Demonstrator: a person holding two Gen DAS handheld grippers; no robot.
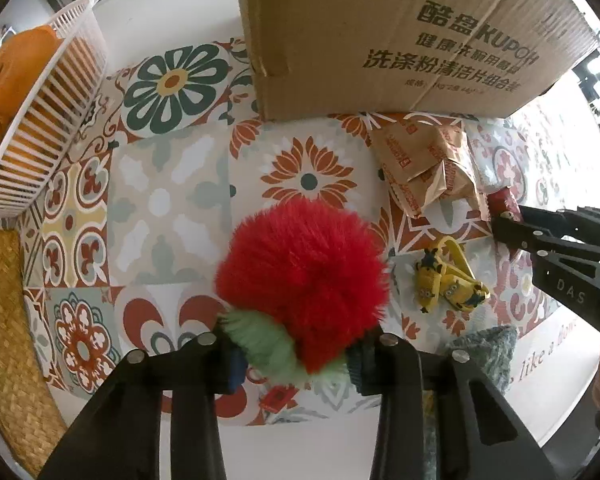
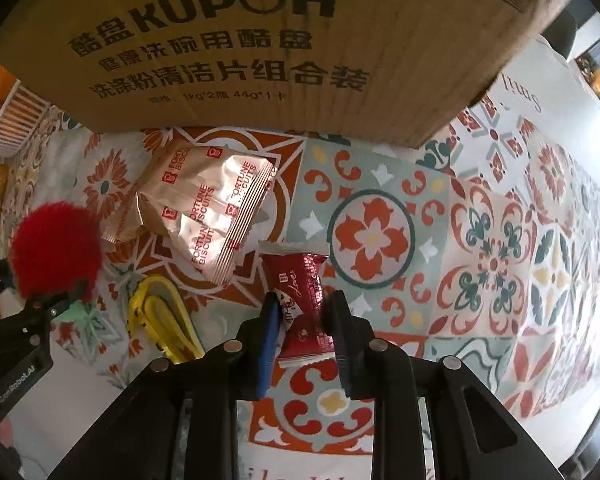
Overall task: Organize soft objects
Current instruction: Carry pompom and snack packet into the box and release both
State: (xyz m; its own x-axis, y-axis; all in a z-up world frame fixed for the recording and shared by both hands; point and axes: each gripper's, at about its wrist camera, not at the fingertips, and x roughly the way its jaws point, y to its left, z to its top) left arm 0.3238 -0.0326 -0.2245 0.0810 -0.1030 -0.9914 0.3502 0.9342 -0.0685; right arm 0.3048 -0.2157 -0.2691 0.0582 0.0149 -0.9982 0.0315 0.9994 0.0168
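Observation:
A red fluffy pompom toy (image 1: pixel 304 268) with a pale green fluffy tuft (image 1: pixel 260 340) lies on the patterned tablecloth (image 1: pixel 160 208). My left gripper (image 1: pixel 296 360) points down and is shut on its lower part, fur pressed against both pads. From the right wrist view the same pompom (image 2: pixel 56 248) sits at the far left, with the left gripper (image 2: pixel 56 304) clamped under it. My right gripper (image 2: pixel 300 312) is shut on a dark red snack packet (image 2: pixel 296 276), pinched at its middle. In the left wrist view, the right gripper (image 1: pixel 504 228) and packet (image 1: pixel 500 198) are at the right edge.
A big cardboard box (image 1: pixel 380 40) stands at the back. Tan biscuit packets (image 2: pixel 208 208) lie in front of it. Yellow minion toys (image 1: pixel 448 280) sit between the grippers. A white basket (image 1: pixel 48 120) of oranges and a woven mat (image 1: pixel 4 320) are at left. A grey-green knitted thing (image 1: pixel 488 352) lies near right.

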